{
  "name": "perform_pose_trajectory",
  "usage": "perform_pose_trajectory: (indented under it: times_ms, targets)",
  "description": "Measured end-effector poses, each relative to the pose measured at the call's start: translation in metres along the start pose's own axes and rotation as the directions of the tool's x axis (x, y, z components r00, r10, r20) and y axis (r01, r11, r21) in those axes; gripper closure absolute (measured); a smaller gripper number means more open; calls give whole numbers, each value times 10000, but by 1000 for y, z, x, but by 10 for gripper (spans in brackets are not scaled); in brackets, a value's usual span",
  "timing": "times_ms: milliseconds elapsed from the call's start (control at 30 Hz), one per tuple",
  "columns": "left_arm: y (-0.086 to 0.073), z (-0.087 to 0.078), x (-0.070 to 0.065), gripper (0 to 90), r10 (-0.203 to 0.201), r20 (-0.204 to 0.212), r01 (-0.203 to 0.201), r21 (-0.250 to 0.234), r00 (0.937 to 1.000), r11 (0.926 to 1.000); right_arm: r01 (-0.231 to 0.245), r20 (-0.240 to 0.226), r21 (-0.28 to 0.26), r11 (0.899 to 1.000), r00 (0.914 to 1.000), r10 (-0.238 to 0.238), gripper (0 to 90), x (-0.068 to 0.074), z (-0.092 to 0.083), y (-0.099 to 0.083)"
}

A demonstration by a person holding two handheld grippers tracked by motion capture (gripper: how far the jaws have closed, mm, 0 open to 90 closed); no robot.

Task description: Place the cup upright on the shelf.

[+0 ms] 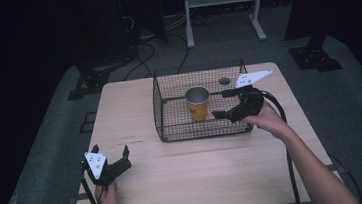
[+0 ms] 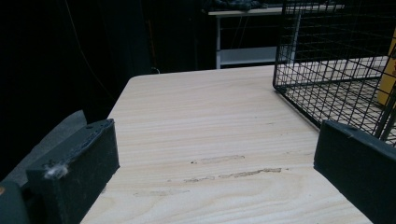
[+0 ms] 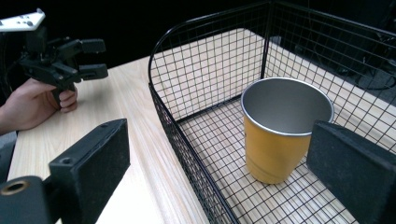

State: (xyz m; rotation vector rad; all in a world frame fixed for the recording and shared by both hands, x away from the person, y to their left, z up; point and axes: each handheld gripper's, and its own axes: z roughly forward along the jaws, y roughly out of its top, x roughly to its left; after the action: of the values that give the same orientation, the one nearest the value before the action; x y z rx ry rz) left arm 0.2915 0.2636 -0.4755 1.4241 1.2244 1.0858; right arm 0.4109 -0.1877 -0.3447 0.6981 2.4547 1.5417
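The right gripper (image 3: pixel 219 163) is hovering, jaws wide and empty, beside a yellow cup (image 3: pixel 279 133) standing upright in the wire basket (image 3: pixel 196 70). It looks light, stiff and slippery; pinching its rim seems safest.

We see our right gripper (image 3: pixel 219 172) spread wide. 1 yellow cup (image 3: pixel 280 130) stands upright inside the wire basket (image 3: pixel 187 116).

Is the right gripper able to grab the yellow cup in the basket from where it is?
Probably yes. The right gripper is open beside the yellow cup, its jaws already over the wire basket wall. The basket's top is open, and nothing stands between them.
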Motion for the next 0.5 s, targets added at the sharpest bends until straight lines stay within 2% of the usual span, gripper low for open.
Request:
perform_pose_trajectory:
  times_ms: [500]
  targets:
    - [0,0,0,0,44,-10,-44,44,10000,10000,-198,-35,-20,9998,9998,198,54,10,-18,-29]
